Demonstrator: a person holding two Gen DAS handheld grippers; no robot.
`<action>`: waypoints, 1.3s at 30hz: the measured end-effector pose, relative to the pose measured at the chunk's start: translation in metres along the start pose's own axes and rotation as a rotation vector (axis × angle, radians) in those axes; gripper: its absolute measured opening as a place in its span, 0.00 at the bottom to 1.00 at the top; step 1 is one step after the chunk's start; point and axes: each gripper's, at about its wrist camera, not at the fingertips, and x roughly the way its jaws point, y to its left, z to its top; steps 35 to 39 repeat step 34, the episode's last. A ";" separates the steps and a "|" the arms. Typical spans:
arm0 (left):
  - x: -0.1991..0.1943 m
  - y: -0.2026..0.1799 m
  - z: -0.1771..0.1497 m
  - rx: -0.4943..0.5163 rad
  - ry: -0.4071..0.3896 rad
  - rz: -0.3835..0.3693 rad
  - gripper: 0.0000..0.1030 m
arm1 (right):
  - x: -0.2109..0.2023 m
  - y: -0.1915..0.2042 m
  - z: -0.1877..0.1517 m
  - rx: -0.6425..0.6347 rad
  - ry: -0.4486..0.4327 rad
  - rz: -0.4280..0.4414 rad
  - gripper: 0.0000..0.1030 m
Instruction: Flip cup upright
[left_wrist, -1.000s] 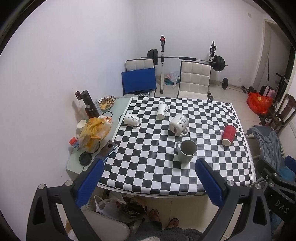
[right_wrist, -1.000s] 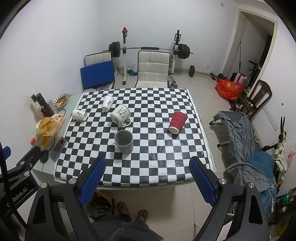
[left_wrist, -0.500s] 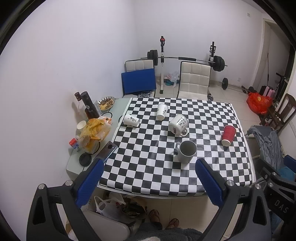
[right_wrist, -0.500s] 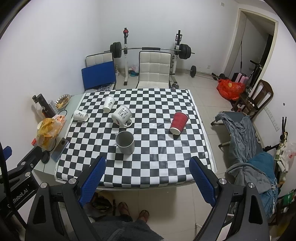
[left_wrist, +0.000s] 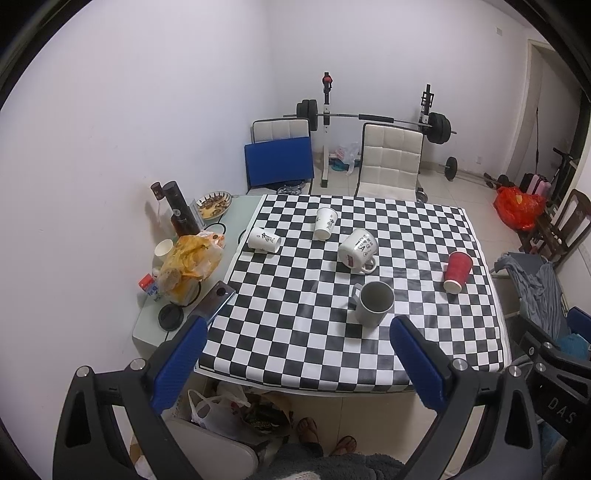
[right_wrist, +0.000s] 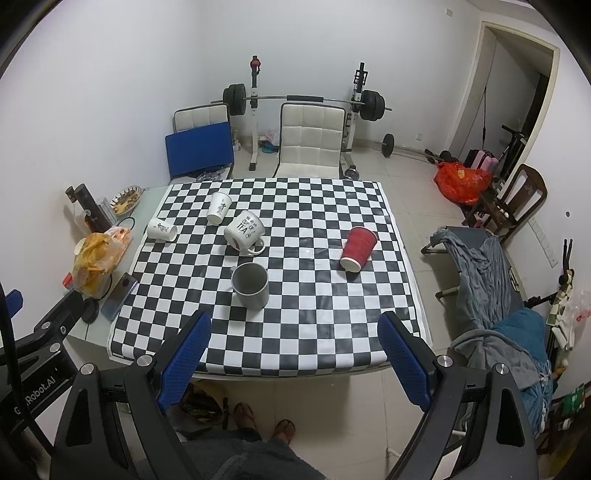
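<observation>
A checkered table (left_wrist: 295, 332) (right_wrist: 332, 317) holds several cups. A grey mug (left_wrist: 372, 303) (right_wrist: 251, 285) stands upright near the front. A white "cup of tea" mug (left_wrist: 357, 250) (right_wrist: 244, 232) lies tipped behind it. A red paper cup (left_wrist: 457, 271) (right_wrist: 357, 248) lies on its side at the right. One white paper cup (left_wrist: 263, 239) (right_wrist: 161, 229) lies on its side at the left; another (left_wrist: 325, 223) (right_wrist: 218, 207) sits mouth down at the back. My left gripper (left_wrist: 295, 365) and right gripper (right_wrist: 295, 360) are open and empty, held before the table's front edge.
At the table's left edge sit an orange bag (left_wrist: 190, 260), a phone (left_wrist: 213, 302), a dark bottle (left_wrist: 179, 214) and a snack dish (left_wrist: 213, 202). Two chairs (right_wrist: 308, 144) and a barbell rack stand behind. Clothes drape a frame (right_wrist: 487, 273) at the right.
Both cameras have drifted very slightly; the table looks a touch farther in the right wrist view. No cup has moved and both grippers stay open.
</observation>
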 end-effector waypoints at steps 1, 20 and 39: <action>0.000 0.000 0.000 0.001 0.000 0.000 0.98 | -0.001 -0.002 -0.002 -0.001 0.002 0.002 0.90; 0.003 -0.006 0.014 0.006 0.005 -0.019 0.98 | 0.003 0.001 0.005 -0.008 0.005 0.005 0.90; 0.004 -0.006 0.015 0.002 0.004 -0.023 0.98 | 0.004 0.001 0.005 -0.007 0.004 0.004 0.90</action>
